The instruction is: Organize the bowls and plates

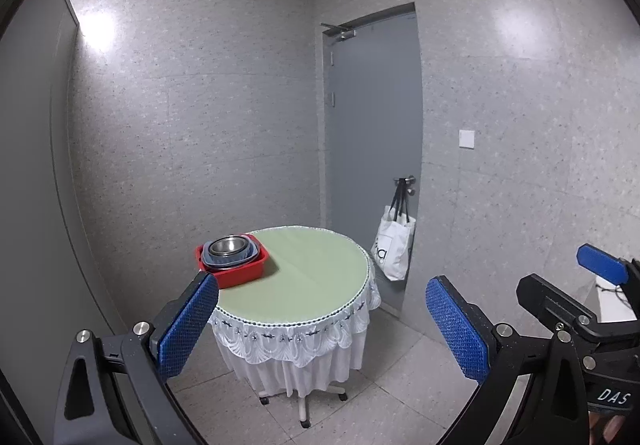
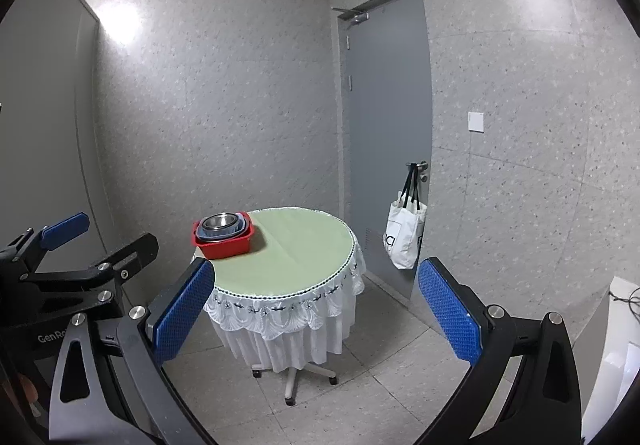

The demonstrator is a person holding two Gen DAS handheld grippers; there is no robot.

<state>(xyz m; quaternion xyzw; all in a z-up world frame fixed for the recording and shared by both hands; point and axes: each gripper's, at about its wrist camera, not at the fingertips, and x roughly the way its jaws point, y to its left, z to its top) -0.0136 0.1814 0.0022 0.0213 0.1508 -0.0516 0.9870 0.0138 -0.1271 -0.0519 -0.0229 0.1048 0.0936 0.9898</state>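
A red tub [image 1: 240, 273] [image 2: 228, 245] stands at the left edge of a round table [image 1: 312, 277] [image 2: 296, 257] with a pale green top and white lace skirt. Inside it is a blue-grey dish [image 1: 228, 259] [image 2: 220, 232] with a steel bowl [image 1: 227, 245] [image 2: 218, 221] nested on top. My left gripper [image 1: 322, 329] is open and empty, well back from the table. My right gripper [image 2: 316, 315] is open and empty too, held at a similar distance. Each gripper appears at the edge of the other's view.
A grey door [image 1: 372, 149] [image 2: 386, 133] stands behind the table, a white tote bag [image 1: 394, 249] [image 2: 406, 237] hanging from its handle. A white surface with cables [image 2: 624, 309] is at the far right. Tiled floor surrounds the wheeled table base [image 1: 304, 401].
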